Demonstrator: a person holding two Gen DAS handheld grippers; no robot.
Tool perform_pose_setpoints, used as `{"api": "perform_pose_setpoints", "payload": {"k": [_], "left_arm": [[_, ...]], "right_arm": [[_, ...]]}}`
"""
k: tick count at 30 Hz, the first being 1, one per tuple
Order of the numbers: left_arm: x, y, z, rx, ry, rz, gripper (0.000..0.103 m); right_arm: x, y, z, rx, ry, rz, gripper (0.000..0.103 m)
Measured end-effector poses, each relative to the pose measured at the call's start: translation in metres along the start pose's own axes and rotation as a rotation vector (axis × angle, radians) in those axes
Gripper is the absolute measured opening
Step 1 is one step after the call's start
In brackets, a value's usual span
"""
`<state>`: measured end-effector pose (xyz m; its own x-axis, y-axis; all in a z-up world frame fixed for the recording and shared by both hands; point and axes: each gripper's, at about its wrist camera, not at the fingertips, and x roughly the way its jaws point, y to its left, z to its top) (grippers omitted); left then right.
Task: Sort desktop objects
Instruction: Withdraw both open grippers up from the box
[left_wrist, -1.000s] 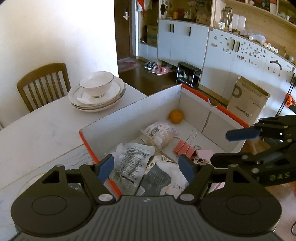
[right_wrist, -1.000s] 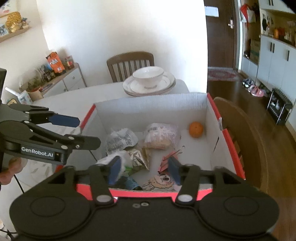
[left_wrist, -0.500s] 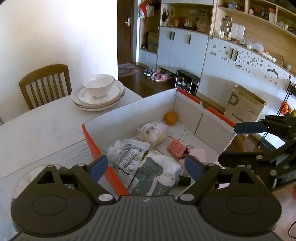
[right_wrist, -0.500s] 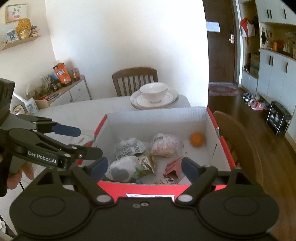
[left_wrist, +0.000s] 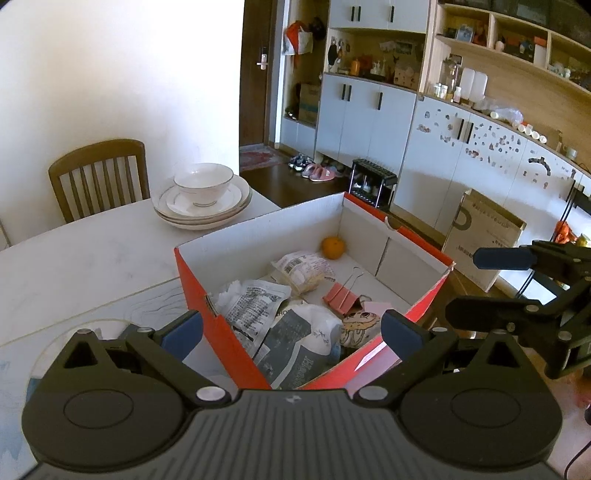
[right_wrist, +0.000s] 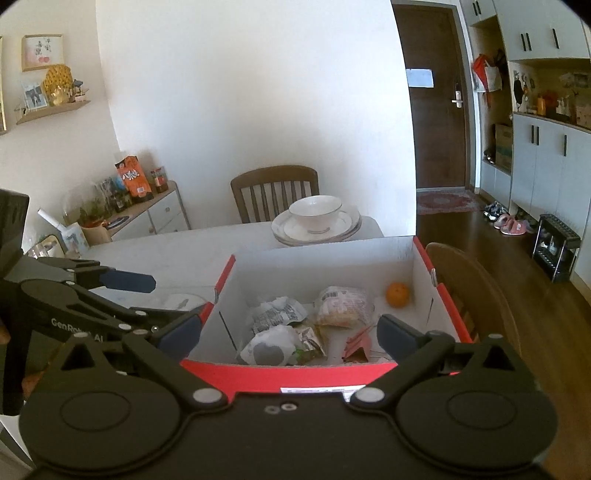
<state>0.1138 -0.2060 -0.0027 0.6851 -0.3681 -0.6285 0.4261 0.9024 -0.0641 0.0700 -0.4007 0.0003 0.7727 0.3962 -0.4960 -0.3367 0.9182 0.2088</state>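
Note:
A cardboard box, red outside and white inside, stands on the white table. In it lie an orange, a clear snack bag, a pink binder clip, a printed white packet, a grey-and-white bag and a cartoon card. My left gripper hangs open over the box's near corner, holding nothing. My right gripper is above the box's near red wall. Its jaws are opening, with only the box below between them. The orange lies at the far right.
A bowl on stacked plates sits past the box at the table's far edge, with a wooden chair behind. A second chair stands against the box's right side. A brown carton is on the floor by the cabinets.
Both grippers spread their jaws wide and drew back and slightly up from the box. The red near wall now shows below them; the contents have not moved.

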Motion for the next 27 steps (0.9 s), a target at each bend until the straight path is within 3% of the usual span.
{"api": "perform_pose_setpoints", "payload": {"k": [27], "left_arm": [[-0.0085,0.0053,0.0007,-0.006,0.010,-0.032,0.103]], "right_arm": [[-0.0007,0.0073,-0.0038,0.036,0.014,0.007,0.102]]}}
